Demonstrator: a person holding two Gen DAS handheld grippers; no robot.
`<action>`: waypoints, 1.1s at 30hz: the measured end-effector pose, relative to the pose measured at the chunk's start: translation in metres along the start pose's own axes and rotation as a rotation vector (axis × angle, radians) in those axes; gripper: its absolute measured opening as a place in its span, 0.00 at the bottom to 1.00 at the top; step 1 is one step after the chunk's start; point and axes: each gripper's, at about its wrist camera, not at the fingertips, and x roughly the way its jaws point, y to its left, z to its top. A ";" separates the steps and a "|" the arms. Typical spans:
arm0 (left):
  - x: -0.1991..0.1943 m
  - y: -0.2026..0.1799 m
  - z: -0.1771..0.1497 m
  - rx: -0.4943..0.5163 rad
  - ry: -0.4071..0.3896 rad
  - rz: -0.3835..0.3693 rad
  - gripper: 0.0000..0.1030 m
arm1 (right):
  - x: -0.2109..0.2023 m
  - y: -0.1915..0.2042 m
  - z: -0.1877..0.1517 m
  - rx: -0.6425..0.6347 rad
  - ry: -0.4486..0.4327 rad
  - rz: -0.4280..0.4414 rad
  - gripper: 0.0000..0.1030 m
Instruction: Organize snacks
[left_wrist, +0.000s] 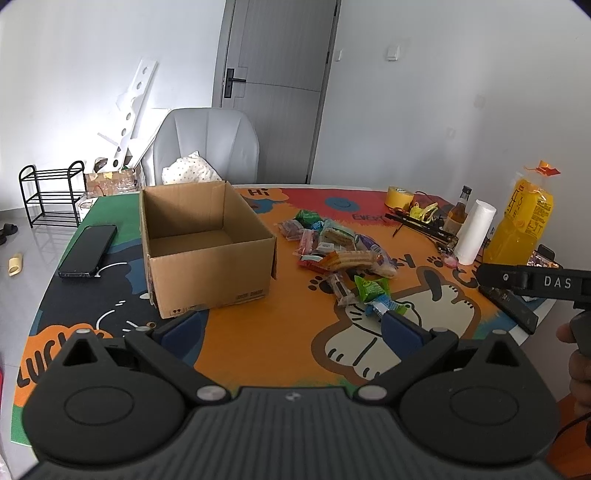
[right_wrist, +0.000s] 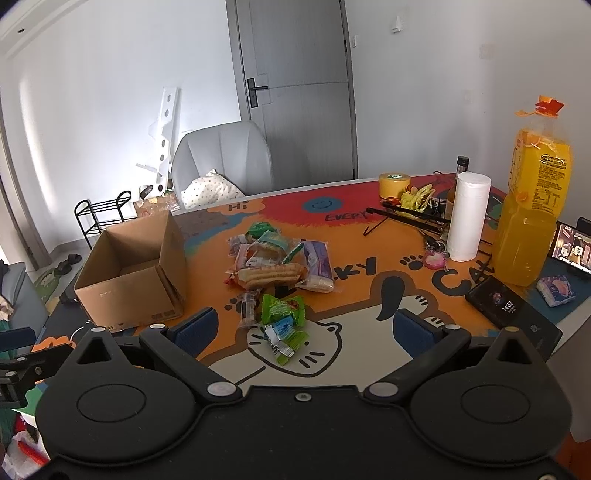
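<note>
A: Beside the cardboard box (left_wrist: 207, 254), to its right in the left wrist view, the snack pile (left_wrist: 332, 247) lies on the mat. How does it run?

B: Its long axis goes from the far green packet down toward the camera, ending at a green packet (left_wrist: 371, 288) and a blue-wrapped one (left_wrist: 384, 306). A long biscuit pack (left_wrist: 354, 260) lies crosswise, its length pointing away from the box.

A: And the left gripper (left_wrist: 291, 326)?

B: Spread wide, nothing between the blue pads (left_wrist: 400, 330). It hangs nearer the camera than the box, open top of the box facing up.

A: Surface?

B: A cartoon mat (left_wrist: 273, 332), orange and green. A phone (left_wrist: 88, 251) lies left of the box; a grey chair (left_wrist: 207, 144) and a door (left_wrist: 277, 85) stand beyond it.

A: Now the right wrist view.

B: The snack pile (right_wrist: 277, 266) sits right of the box (right_wrist: 136, 277), same near-to-far axis. The biscuit pack (right_wrist: 271, 275) lies crosswise.

A: The right gripper (right_wrist: 304, 328)?

B: Wide apart too, gripping nothing; the green packet (right_wrist: 282, 308) lies between the pads' line and the pile. Far right of the box stand a paper roll (right_wrist: 467, 218) and an orange juice bottle (right_wrist: 532, 206).
</note>
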 end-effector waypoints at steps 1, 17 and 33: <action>0.000 0.000 0.000 0.001 0.000 0.001 1.00 | 0.000 0.000 0.000 0.001 -0.001 0.000 1.00; -0.002 0.002 0.000 -0.009 -0.014 0.001 1.00 | 0.001 -0.002 0.000 0.005 0.002 -0.006 1.00; 0.021 -0.003 -0.001 -0.028 -0.001 -0.036 1.00 | 0.022 -0.017 -0.004 0.037 0.040 -0.042 1.00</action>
